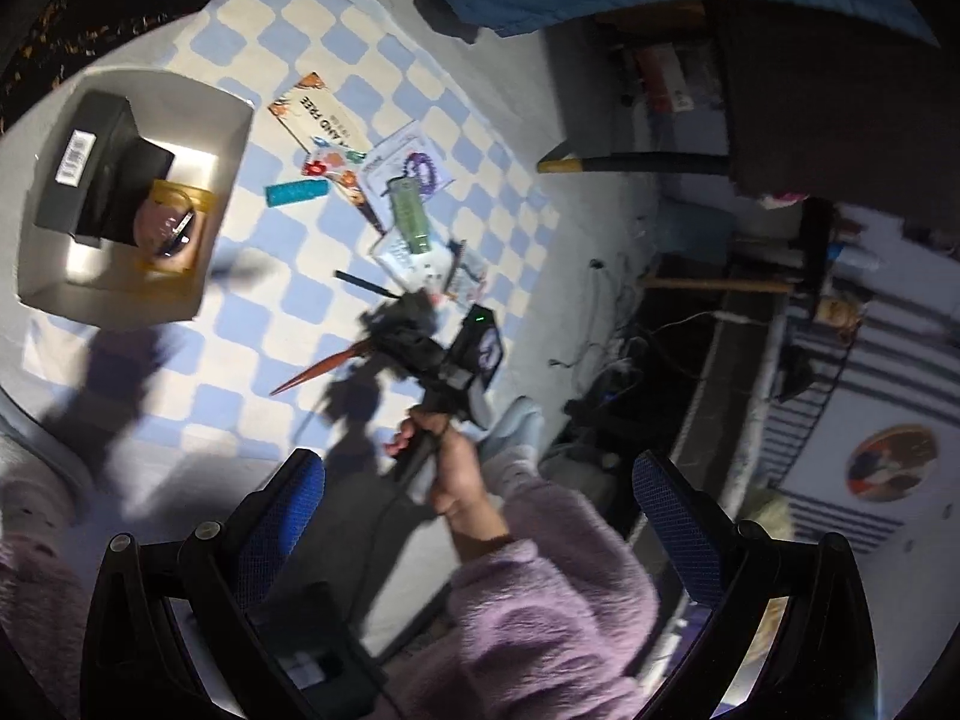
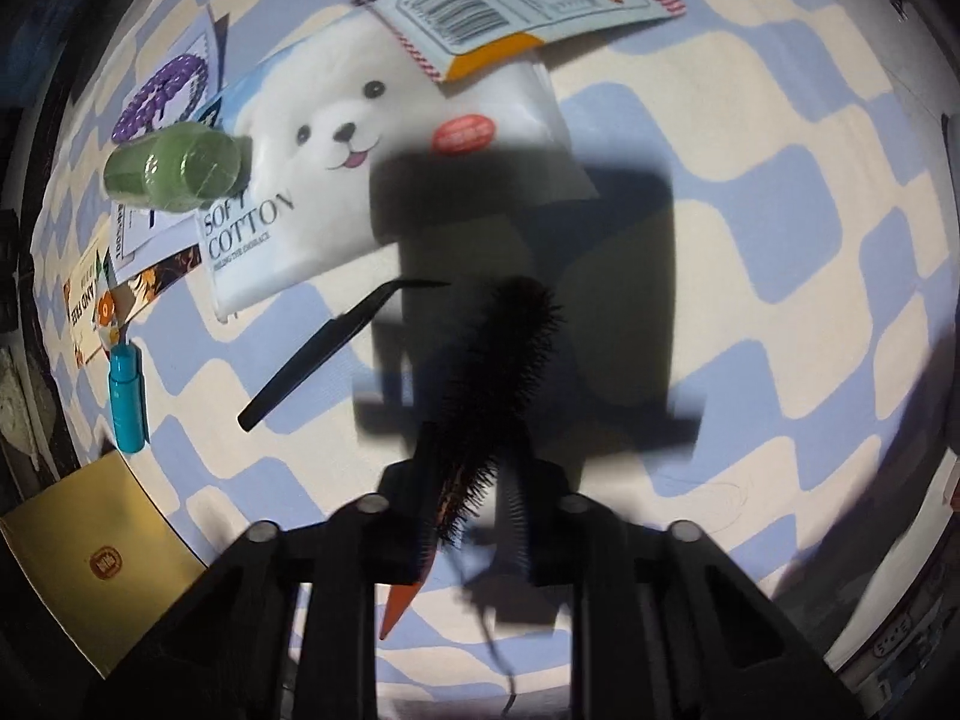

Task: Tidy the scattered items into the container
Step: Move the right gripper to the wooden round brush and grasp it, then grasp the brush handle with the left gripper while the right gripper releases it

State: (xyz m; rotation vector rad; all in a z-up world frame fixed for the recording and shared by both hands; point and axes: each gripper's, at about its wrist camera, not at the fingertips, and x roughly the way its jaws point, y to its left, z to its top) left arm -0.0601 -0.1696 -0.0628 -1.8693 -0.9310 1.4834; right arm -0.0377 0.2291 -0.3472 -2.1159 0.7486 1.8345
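My right gripper (image 2: 474,516) is shut on a round hairbrush (image 2: 498,372) with black bristles and an orange-brown pointed handle, held above the checkered mat. In the left wrist view that gripper (image 1: 414,324) hovers over the mat with the brush handle (image 1: 318,372) pointing left. My left gripper (image 1: 474,480) is open and empty, high above the scene. The white cardboard box (image 1: 234,120) sits at the left and holds a black box (image 1: 96,162) and a yellow pouch (image 1: 174,228). Black tweezers (image 2: 336,342), a teal tube (image 2: 127,399), a green bottle (image 2: 174,171) and a cotton pad pack (image 2: 360,168) lie on the mat.
A snack packet (image 2: 510,0), a purple hair coil on a card (image 2: 162,93), a printed card (image 2: 90,306) and a gold box lid (image 2: 90,552) also lie on the blue and cream mat (image 2: 780,240). Furniture and cables stand at the right in the left wrist view.
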